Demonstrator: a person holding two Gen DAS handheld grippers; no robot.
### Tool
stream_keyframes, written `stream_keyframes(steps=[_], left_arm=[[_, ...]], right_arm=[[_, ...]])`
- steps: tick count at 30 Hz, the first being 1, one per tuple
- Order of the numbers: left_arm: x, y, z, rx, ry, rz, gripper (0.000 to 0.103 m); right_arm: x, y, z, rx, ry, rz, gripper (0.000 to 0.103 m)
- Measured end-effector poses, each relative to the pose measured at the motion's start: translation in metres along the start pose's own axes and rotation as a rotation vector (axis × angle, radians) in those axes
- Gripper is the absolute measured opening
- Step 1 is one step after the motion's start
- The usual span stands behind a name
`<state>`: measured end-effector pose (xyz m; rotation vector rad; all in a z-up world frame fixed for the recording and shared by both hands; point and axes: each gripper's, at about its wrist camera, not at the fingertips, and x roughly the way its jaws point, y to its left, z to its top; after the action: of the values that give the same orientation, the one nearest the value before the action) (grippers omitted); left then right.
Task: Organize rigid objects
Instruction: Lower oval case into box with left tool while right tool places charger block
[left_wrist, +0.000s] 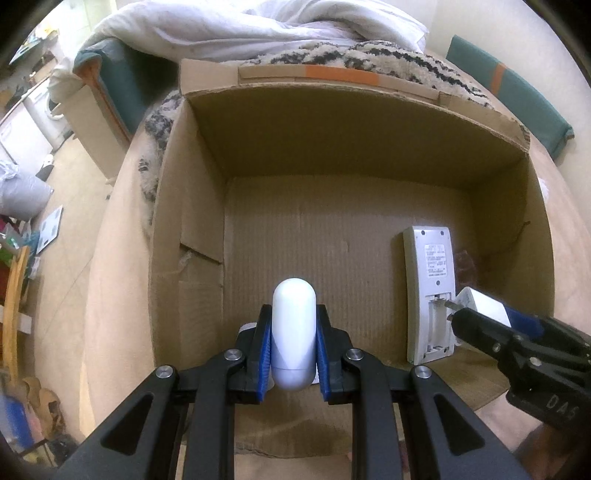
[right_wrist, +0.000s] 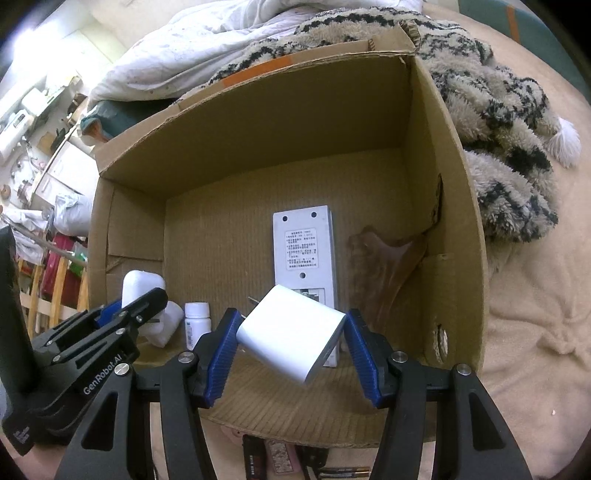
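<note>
Grippers both low over the open cardboard box (left_wrist: 192, 206). Left gripper (left_wrist: 293, 347) nearly closed, blue pads clamping a white capsule-shaped case (left_wrist: 293, 332) upright above the box floor. Right gripper (right_wrist: 291, 339) about half open, pads pressed on a tilted white plug adapter (right_wrist: 291, 338), prongs pointing left. Small white bottle (right_wrist: 197, 323) stands on the floor between them. Beyond the adapter, white remote (right_wrist: 304, 251) lies back-up, battery bay open. Fuzzy patterned blanket (right_wrist: 509, 166) behind.

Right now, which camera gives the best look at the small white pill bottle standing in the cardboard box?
The right wrist view: the small white pill bottle stands upright there, cap and label visible, near the box's front left. In the left wrist view, only a sliver of its cap peeks out behind the left gripper.
</note>
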<state>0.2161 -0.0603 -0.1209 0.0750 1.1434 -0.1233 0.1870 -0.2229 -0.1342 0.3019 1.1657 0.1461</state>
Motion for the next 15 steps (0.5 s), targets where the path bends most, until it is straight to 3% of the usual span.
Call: stream_keyframes(steps=[8, 10, 15], left_arm=[[-0.003, -0.004, 0.000, 0.025, -0.024, 0.018, 0.021], [-0.004, -0.004, 0.001, 0.027, -0.020, 0.011, 0.028], [-0.016, -0.003, 0.001, 0.022, -0.062, -0.002, 0.060]], right_arm=[[-0.004, -0.004, 0.001, 0.018, -0.011, 0.024, 0.061], [-0.007, -0.007, 0.003, 0.043, -0.019, 0.053, 0.061], [-0.023, -0.010, 0.007, 0.081, -0.078, 0.116, 0.076]])
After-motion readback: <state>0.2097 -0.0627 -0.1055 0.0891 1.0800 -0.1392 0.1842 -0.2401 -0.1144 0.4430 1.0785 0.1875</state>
